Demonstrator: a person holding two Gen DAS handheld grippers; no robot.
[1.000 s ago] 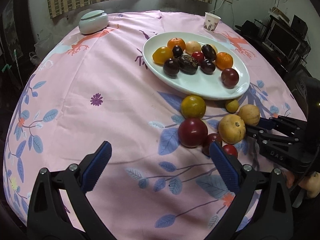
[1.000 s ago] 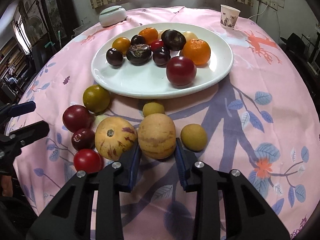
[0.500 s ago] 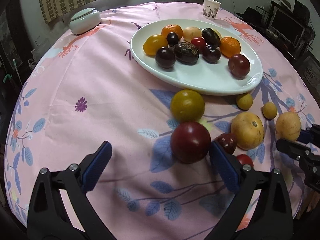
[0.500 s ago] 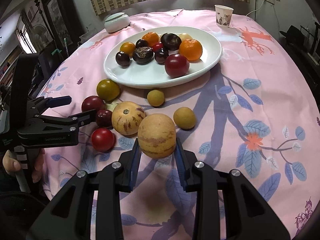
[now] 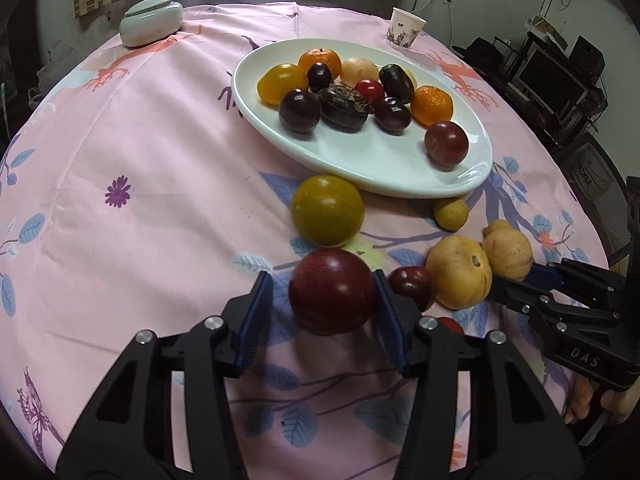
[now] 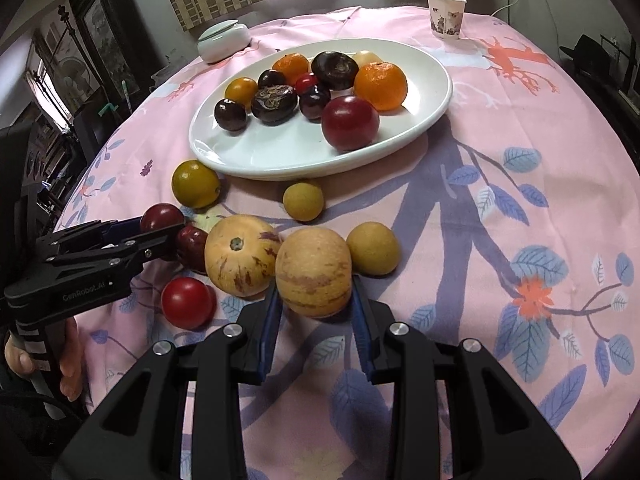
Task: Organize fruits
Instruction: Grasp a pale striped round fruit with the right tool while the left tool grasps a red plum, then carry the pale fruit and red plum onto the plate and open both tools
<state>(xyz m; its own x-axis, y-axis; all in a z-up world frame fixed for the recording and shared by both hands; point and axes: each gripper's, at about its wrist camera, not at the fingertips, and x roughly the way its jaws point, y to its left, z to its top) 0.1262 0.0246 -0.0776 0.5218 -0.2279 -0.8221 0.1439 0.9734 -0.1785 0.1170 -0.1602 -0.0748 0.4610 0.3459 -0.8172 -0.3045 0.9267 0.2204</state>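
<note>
left gripper [image 5: 324,304], jaws just closed, pinches the dark red plum [image 5: 332,291] on the cloth, short of the plate [image 5: 360,168]; right gripper [image 6: 314,300] clamps a striped melon [image 6: 314,271]. lift each straight up, clear of neighbouring fruit.

right gripper [image 6: 314,306] low in frame, blue pads clamped on a tan streaked melon [image 6: 313,271]. second melon [image 6: 240,255], stem end up, touching its left side; small brown round fruit [image 6: 373,248] touching its right. red tomato [image 6: 187,302] left of the gripper. left gripper [image 6: 160,230] reaching in from the left edge, jaws just closing around a dark red plum [image 6: 161,218]; another dark red plum [image 6: 193,243] just beside it. green-yellow citrus [image 6: 195,184] and small yellow fruit [image 6: 303,201] near the rim of the white oval plate [image 6: 272,152]. on plate: oranges, dark plums, large red plum [image 6: 350,122]. paper cup [image 6: 445,15] and white lidded jar [image 6: 223,40] at far side of pink tablecloth [image 6: 500,220].
</note>
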